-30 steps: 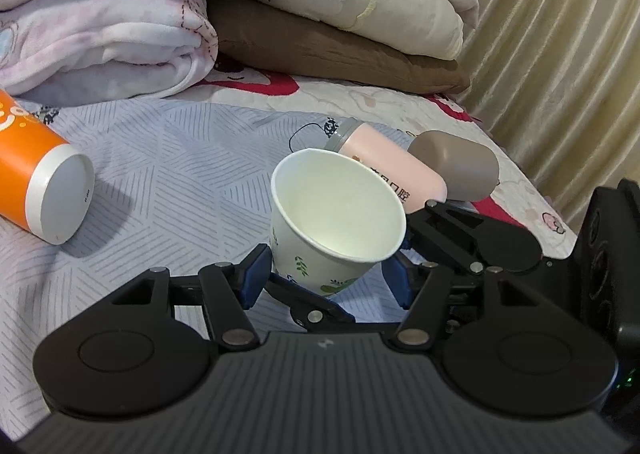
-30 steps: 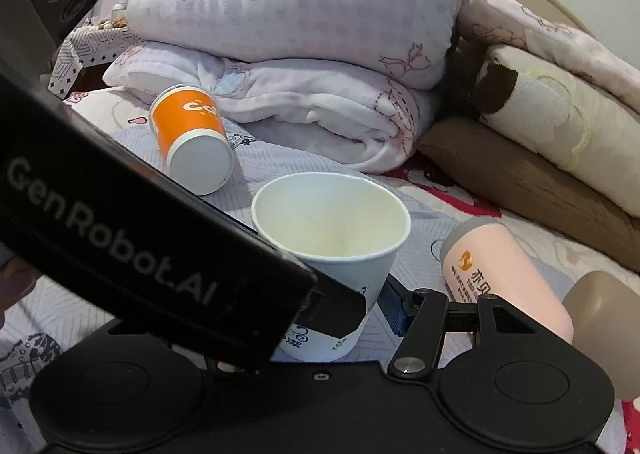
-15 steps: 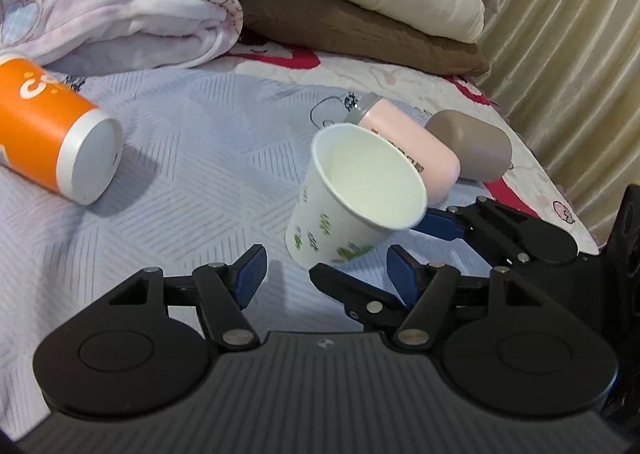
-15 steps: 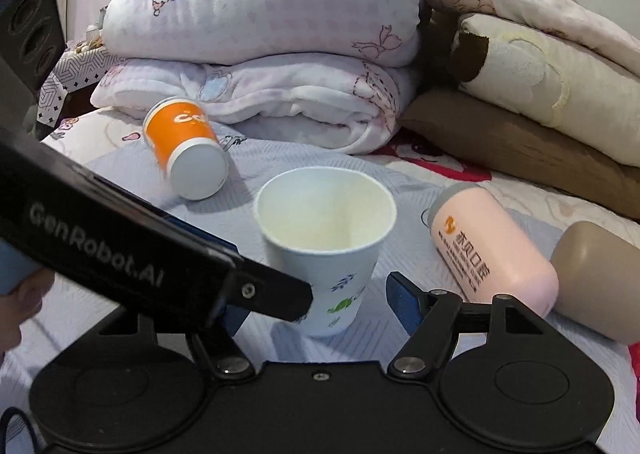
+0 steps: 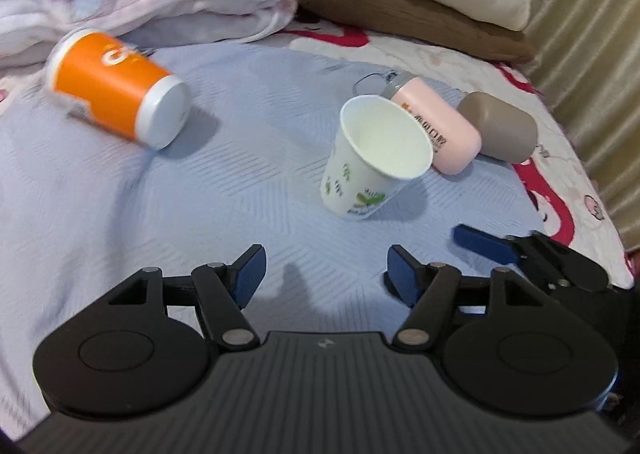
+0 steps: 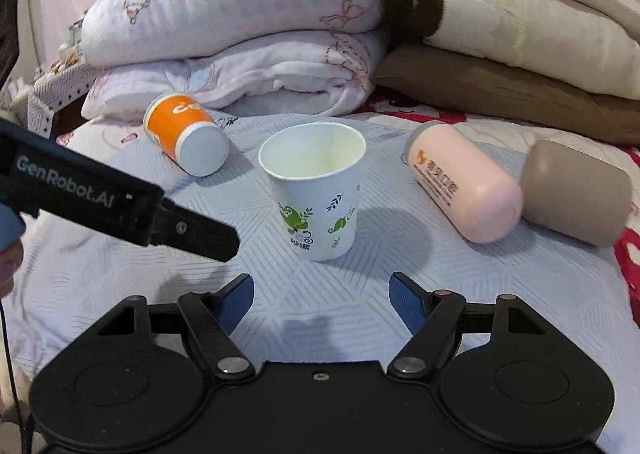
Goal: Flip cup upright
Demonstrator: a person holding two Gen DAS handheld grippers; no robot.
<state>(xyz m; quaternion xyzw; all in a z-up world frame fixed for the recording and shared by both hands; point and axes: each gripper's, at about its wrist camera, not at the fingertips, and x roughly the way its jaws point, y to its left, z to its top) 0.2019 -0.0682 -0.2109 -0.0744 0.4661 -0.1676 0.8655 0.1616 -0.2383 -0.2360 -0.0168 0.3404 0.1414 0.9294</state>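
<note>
- The white paper cup (image 6: 318, 191) (green leaf print on its side) stands mouth-up on the pale blue bedspread (image 6: 400, 274), nothing touching it.
- The left gripper (image 5: 323, 274) hangs near the cup on the near side, its blue-padded fingers (image 5: 249, 273) spread wide apart and holding nothing.
- The right gripper (image 6: 322, 300) sits just short of the cup too, fingers (image 6: 405, 300) likewise parted and empty.
- An orange cup (image 6: 185, 138) lies on its side off to the left, close to the folded quilts (image 6: 240, 33).
- To the right a pink bottle (image 6: 466, 183) lies tipped over, touching a brown cup (image 6: 576, 193).
</note>
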